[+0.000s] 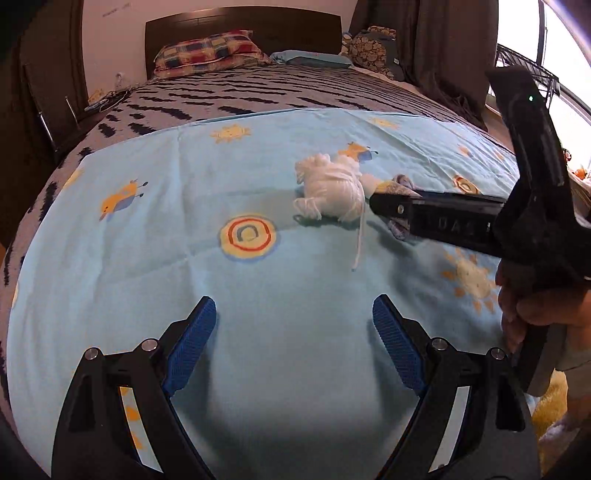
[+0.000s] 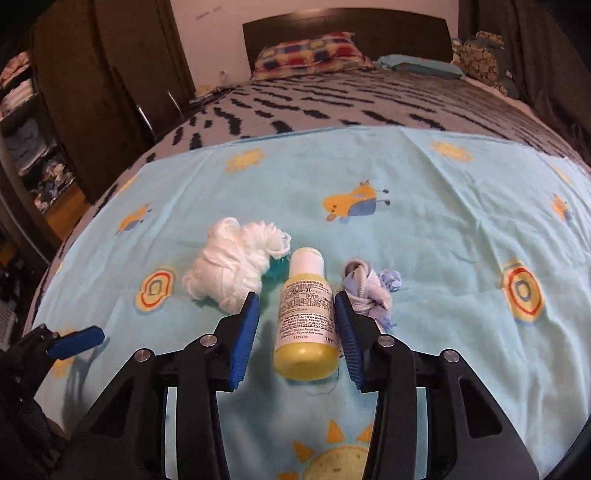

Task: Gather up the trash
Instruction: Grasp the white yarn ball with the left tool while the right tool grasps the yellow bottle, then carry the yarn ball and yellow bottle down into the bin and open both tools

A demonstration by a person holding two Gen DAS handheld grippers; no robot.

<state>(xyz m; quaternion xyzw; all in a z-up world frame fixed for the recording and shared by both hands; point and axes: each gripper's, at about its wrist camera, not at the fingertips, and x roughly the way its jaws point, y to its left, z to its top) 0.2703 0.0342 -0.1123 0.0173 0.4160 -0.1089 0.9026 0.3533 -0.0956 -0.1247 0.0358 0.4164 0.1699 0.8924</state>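
A small yellow plastic bottle (image 2: 304, 321) with a white cap and a white printed label lies on its side on the light blue bedsheet (image 2: 443, 258) printed with suns, bees and ringed flowers, its cap pointing toward the head of the bed. The right gripper (image 2: 300, 334) straddles it: the blue ribbed fingers (image 2: 243, 339) stand spread on either side of the bottle body, the right one looking to be against the bottle's side, the left one a little apart from it — not clenched on it.

Just left of the bottle's cap sits a ball of white yarn (image 2: 231, 271), loose strands trailing from it. A bit of teal, glossy material (image 2: 275, 271) peeks out between the yarn and the bottle; what it is cannot be told. Just right of the bottle lies a knotted bundle of pale blue and lilac cloth (image 2: 369, 290), partly behind the right finger.

In the left wrist view the bottle is hidden behind the right gripper's black body, which reaches in from the right beside the white yarn. The left gripper (image 1: 293, 345) hovers over bare sheet nearer the foot of the bed than the bottle, its blue pads wide apart and holding nothing.

Beyond the bottle, the sheet gives way to a grey blanket with dark wavy dashes (image 2: 369, 99), then a checked red, blue and yellow pillow (image 2: 310, 51) against a dark wooden headboard (image 2: 347, 26).
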